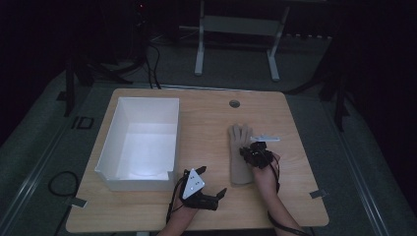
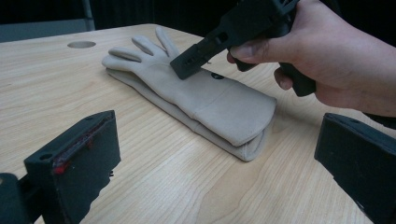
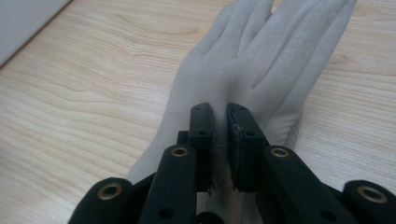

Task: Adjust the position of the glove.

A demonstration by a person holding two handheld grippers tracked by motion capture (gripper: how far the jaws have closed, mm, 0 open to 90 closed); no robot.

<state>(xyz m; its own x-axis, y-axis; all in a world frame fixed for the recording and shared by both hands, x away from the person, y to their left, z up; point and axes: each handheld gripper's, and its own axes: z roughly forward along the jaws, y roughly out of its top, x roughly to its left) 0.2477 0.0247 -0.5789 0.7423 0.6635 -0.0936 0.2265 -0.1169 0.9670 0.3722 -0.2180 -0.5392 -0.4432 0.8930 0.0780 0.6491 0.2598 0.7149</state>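
Note:
A beige glove (image 1: 240,157) lies flat on the wooden table (image 1: 206,118), fingers pointing away from me; in the left gripper view the glove (image 2: 219,100) rests on a second beige layer. My right gripper (image 1: 249,149) presses down on the back of the glove (image 3: 275,51). The right gripper (image 3: 219,109) has its jaws almost together, with a narrow ridge of fabric pinched between them. From the side, the right gripper (image 2: 187,69) touches the glove near the knuckles, held by a hand. My left gripper (image 1: 211,183) rests near the table's front edge, left of the cuff. The left gripper (image 2: 219,140) stands wide open and holds nothing.
A white open box (image 1: 105,147) takes up the left half of the table, its near wall close to my left gripper. A round cable hole (image 1: 234,103) sits behind the glove. Table legs (image 1: 199,49) stand on the dark floor beyond.

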